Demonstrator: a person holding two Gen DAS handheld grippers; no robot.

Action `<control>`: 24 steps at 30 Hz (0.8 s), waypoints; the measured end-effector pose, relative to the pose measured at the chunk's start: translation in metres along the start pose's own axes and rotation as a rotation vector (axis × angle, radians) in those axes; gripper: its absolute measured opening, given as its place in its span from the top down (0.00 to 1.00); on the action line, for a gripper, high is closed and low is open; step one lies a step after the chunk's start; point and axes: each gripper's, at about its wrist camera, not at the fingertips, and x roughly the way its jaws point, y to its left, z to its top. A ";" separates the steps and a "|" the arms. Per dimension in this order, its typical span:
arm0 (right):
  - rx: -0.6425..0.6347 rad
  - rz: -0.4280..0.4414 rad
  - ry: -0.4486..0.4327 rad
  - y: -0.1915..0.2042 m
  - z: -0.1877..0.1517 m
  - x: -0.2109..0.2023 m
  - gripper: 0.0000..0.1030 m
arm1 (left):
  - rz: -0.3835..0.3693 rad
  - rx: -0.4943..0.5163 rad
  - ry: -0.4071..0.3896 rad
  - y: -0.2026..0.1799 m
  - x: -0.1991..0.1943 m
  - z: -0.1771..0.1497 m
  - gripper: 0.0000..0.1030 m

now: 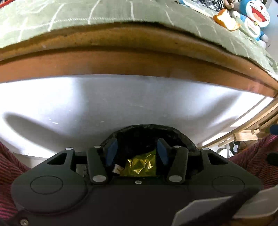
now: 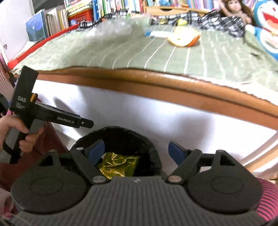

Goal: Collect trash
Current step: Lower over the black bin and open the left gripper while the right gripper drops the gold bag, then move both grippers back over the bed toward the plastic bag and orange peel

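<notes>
A: Item one, left gripper [image 1: 137, 149]?
B: Jaws spread, blue pads [image 1: 111, 151] apart, nothing between them. It hangs over the bin [image 1: 147, 132], a round bin lined with a black bag.

A: Right gripper [image 2: 137, 153]?
B: Jaws spread wider, blue pads [image 2: 175, 153] well apart, empty. It also hangs over the bin [image 2: 121, 132], its left pad above the opening, its right pad out past the rim.

A: Trash?
B: One crumpled gold wrapper [image 1: 140, 165], lying inside the bin; the right wrist view shows the same wrapper [image 2: 118, 165] on the black lining. A small white scrap [image 1: 117, 169] lies just beside it in the left view.

A: Hands?
B: Left hand [image 2: 20, 133] around the grey handle of the left gripper, seen at the left edge of the right view. Red striped sleeve [image 1: 10, 172] at both lower corners.

A: Surroundings?
B: Bin stands against a white panel [image 1: 121, 104] under a brown bed edge [image 1: 121, 57]. Green striped bed cover [image 2: 121, 50] on top.

A: On the bed?
B: Orange-and-yellow object [image 2: 184, 38], blurred. Blue-and-white plush toy [image 1: 257, 17] at the far right. A doll [image 2: 234, 10] beside it. Checked cloth [image 2: 217, 22] near the back.

A: Beyond?
B: Bookshelf [image 2: 104, 8], packed with books.
</notes>
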 end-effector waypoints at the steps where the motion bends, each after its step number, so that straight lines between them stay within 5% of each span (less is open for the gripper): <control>1: -0.001 -0.006 -0.009 0.001 -0.001 -0.006 0.14 | -0.002 -0.002 -0.002 0.001 -0.001 -0.001 0.51; 14: -0.007 -0.008 -0.116 0.006 0.010 -0.038 0.11 | -0.027 0.019 -0.039 -0.003 -0.029 0.000 0.45; 16: -0.010 -0.010 -0.125 0.006 0.012 -0.041 0.11 | -0.038 0.031 -0.058 -0.005 -0.040 0.002 0.36; 24: 0.053 0.003 -0.209 -0.006 0.039 -0.053 0.10 | -0.110 0.096 -0.175 -0.019 -0.096 0.022 0.32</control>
